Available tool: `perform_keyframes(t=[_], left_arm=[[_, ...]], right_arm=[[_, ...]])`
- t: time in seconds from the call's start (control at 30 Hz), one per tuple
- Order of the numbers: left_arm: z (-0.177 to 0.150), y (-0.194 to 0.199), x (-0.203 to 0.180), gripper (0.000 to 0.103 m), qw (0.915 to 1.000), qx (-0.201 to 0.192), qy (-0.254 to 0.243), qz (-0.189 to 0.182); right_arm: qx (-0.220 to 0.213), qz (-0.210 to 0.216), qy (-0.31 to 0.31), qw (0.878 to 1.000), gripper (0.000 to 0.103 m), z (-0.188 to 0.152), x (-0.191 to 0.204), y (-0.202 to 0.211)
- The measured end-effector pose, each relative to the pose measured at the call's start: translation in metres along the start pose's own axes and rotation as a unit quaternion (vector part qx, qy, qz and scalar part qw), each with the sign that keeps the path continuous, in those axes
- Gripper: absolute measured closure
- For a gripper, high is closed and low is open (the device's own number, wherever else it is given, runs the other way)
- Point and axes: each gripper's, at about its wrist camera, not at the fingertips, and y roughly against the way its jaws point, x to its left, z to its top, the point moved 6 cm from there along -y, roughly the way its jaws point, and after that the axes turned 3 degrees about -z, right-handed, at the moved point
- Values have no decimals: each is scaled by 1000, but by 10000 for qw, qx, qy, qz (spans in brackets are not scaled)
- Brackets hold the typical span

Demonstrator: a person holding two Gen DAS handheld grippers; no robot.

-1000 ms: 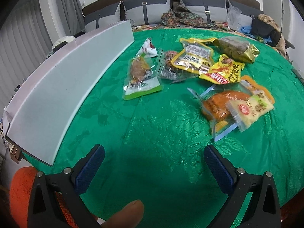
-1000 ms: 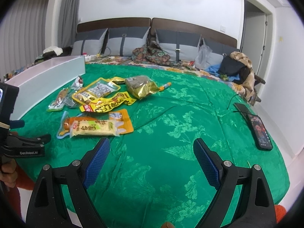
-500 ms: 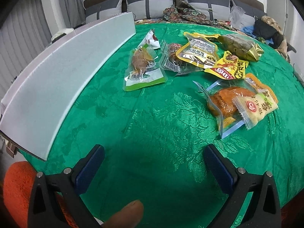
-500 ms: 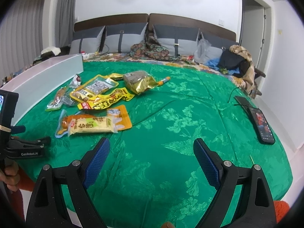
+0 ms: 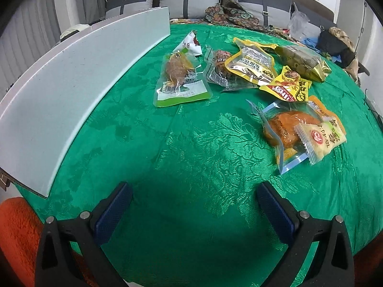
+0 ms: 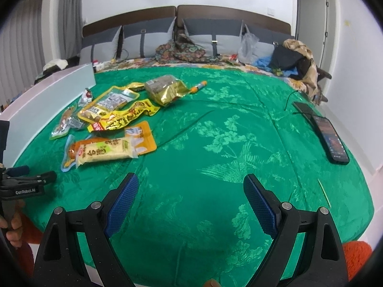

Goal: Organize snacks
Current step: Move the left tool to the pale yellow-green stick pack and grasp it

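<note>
Several snack packets lie on the green cloth [image 5: 191, 143]: a green-edged packet [image 5: 178, 80], a small white packet [image 5: 190, 44], a clear sausage packet [image 5: 219, 68], a yellow peanut bag [image 5: 251, 63], a gold bag [image 5: 302, 63], a yellow strip packet [image 5: 289, 87], an orange pouch [image 5: 289, 129] and a pale wafer bar [image 5: 320, 141]. The wafer bar [image 6: 105, 154] and gold bag [image 6: 167, 89] also show in the right wrist view. My left gripper [image 5: 194, 205] is open and empty, short of the snacks. My right gripper [image 6: 191, 198] is open and empty, right of them.
A long white box wall [image 5: 71, 71] runs along the left edge of the cloth. A phone [image 6: 330, 138] with a cable lies at the right edge. Pillows [image 6: 148, 38] and piled clothes [image 6: 296, 57] lie at the back. An orange cushion [image 5: 16, 234] sits at the lower left.
My left gripper has moved forward and tilted down toward the snacks, which now look nearer. My right gripper has shifted slightly. Both stay open.
</note>
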Motion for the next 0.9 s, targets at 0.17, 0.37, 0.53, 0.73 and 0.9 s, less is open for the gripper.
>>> perform_keyframes(t=[0.17,0.37,0.53,0.73,0.9], left_arm=[[1,-1,0,0,10000,-35,-59,-36],[2,-2,0,0,10000,-17,-69,-54],[2,-2,0,0,9999,-21,-85,-63],[3,-3,0,0,9997,97,-176,-163],[8,3,-4,0,9975,282,-237,-595]], right_arm=[[67,3,-48,10000,11,-2,-2,-2],[79,3,-63,9999,11,-2,-2,-2],[85,-4,-68,9999,11,-2,-2,-3],[147,1,-170,9997,11,-3,-5,-4],[163,-12,-380,9991,11,-2,-15,-6]])
